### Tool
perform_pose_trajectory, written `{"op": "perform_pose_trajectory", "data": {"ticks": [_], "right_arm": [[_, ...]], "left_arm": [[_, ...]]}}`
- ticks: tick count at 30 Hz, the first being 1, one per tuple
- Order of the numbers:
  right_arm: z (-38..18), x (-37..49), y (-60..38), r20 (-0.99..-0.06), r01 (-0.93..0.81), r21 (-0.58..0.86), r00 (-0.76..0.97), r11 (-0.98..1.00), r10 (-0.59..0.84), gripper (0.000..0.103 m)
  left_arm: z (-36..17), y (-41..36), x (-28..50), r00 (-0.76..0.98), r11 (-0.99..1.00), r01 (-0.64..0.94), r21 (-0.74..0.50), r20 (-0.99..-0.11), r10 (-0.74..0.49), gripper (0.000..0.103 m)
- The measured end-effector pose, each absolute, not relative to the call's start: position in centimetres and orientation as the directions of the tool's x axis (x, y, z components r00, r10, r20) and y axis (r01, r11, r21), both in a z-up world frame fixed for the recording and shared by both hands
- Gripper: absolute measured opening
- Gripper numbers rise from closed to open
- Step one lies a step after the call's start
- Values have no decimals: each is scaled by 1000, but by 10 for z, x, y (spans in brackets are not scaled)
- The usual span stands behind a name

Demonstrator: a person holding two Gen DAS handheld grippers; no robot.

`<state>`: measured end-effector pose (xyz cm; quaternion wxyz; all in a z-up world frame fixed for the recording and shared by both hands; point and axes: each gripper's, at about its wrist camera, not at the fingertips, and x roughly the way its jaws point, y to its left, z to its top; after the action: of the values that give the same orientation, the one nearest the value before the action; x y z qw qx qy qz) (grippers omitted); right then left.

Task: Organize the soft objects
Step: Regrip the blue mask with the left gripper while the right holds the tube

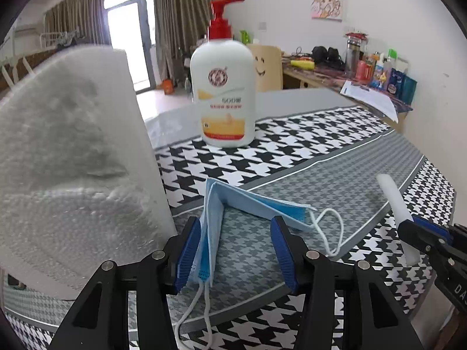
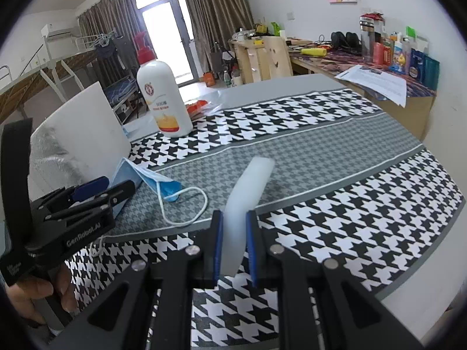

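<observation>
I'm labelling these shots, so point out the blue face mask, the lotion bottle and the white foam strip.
face mask [image 1: 256,201], left wrist view, upper folded panel
lotion bottle [image 1: 223,93], left wrist view, white body
foam strip [image 2: 248,192], right wrist view, middle

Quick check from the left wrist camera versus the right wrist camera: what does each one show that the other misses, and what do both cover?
Only the left wrist view shows the left gripper head-on, jaws apart around the folded blue face mask, whose one edge lies against the left pad.

Only the right wrist view shows the orange packet behind the bottle, and the right gripper shut on the white foam strip.

Both show the mask, strip, white pump bottle, white foam block and houndstooth tablecloth.
</observation>
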<state>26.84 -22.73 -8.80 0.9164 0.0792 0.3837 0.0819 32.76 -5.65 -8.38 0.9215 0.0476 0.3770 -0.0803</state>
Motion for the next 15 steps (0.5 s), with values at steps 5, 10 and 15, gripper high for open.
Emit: {"op": "perform_pose_trajectory", "data": {"ticks": [5,10,15], "right_arm": [[-93,273,-228,-699,-94,205,682,974,213,19],[-95,275,-229,-701,-93,205,681,974,213,19],[-94,274,-229,-698,-97,200,684,975,211,19]], "left_arm": [[-96,-52,337,661,983,185,8,-741,-118,52],[-100,-51,340,644,981,193,-2,-754,-128,50],[-105,-50,343,627,981,194,4,-770,-121,41]]}}
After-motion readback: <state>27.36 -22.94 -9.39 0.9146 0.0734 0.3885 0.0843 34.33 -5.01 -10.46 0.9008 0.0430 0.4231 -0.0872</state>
